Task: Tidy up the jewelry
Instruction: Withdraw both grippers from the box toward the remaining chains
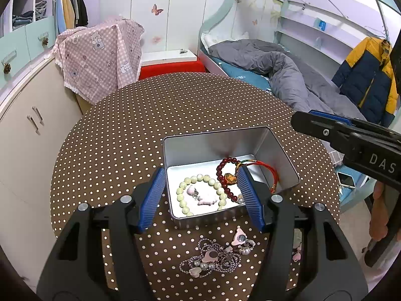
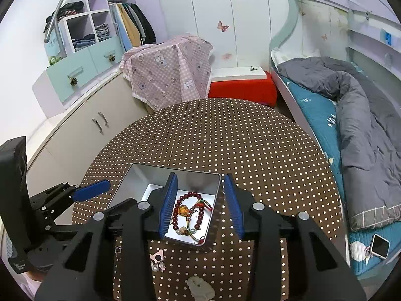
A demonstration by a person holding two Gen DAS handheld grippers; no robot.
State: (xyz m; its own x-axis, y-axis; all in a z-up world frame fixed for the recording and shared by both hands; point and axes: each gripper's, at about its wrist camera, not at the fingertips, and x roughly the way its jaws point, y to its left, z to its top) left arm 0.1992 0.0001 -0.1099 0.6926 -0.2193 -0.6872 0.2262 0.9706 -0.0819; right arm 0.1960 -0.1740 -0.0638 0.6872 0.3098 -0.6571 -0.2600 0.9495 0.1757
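An open silver tin stands on the polka-dot table. Inside lie a pale green bead bracelet, a dark red bead bracelet with a red cord, and a pink charm. A tangled chain necklace with pink charms and pearls lies on the cloth in front of the tin. My left gripper is open and empty above the tin's near edge. My right gripper is open and empty above the tin. A pale jade pendant lies near the table's front.
The round brown dotted table fills the middle. A bed with a grey duvet is at the right, with a phone on it. Cabinets stand at the left. A pink-draped object stands behind the table.
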